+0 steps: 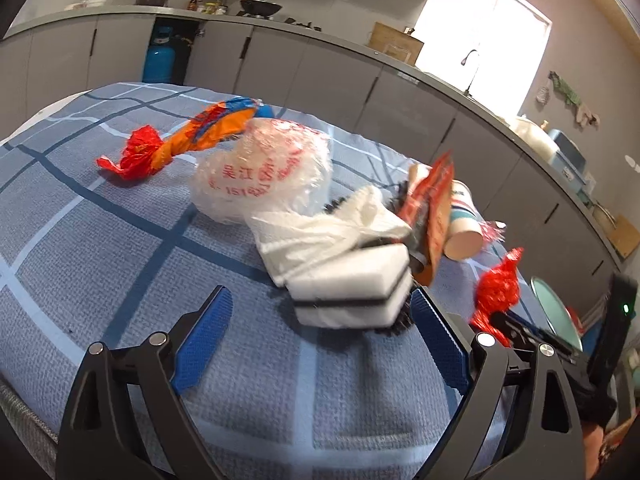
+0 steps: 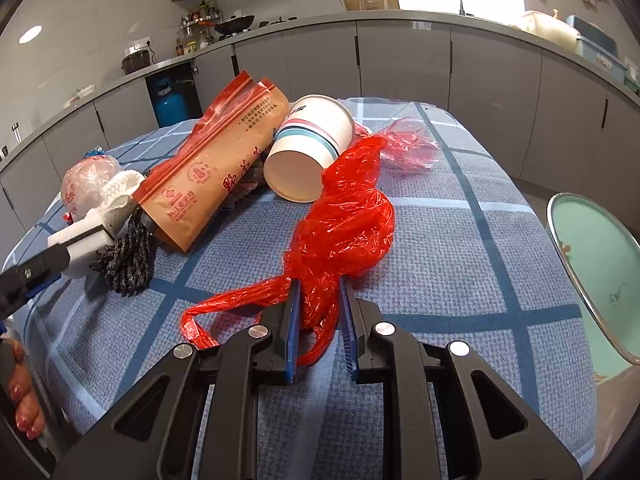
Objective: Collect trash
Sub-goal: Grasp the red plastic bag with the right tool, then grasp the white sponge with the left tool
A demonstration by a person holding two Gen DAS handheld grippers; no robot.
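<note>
My right gripper (image 2: 320,286) is shut on the lower end of a crumpled red plastic bag (image 2: 344,224), which lies on the blue checked tablecloth (image 2: 460,240). The left wrist view shows the same red bag (image 1: 498,288) at the right. My left gripper (image 1: 320,296) stands wide open around a white sponge block (image 1: 352,292), which sits close to its right finger. Behind the sponge are a white cloth (image 1: 320,232), a clear printed bag (image 1: 264,172), a tipped paper cup (image 2: 308,148) and a brown zip pouch (image 2: 212,172).
An orange wrapper (image 1: 208,128) and a second red bag (image 1: 136,152) lie at the far left. A dark knitted cloth (image 2: 128,256) lies under the pouch, and a pink film bag (image 2: 408,144) sits behind the cup. A green round bin (image 2: 600,264) stands beside the table's right edge.
</note>
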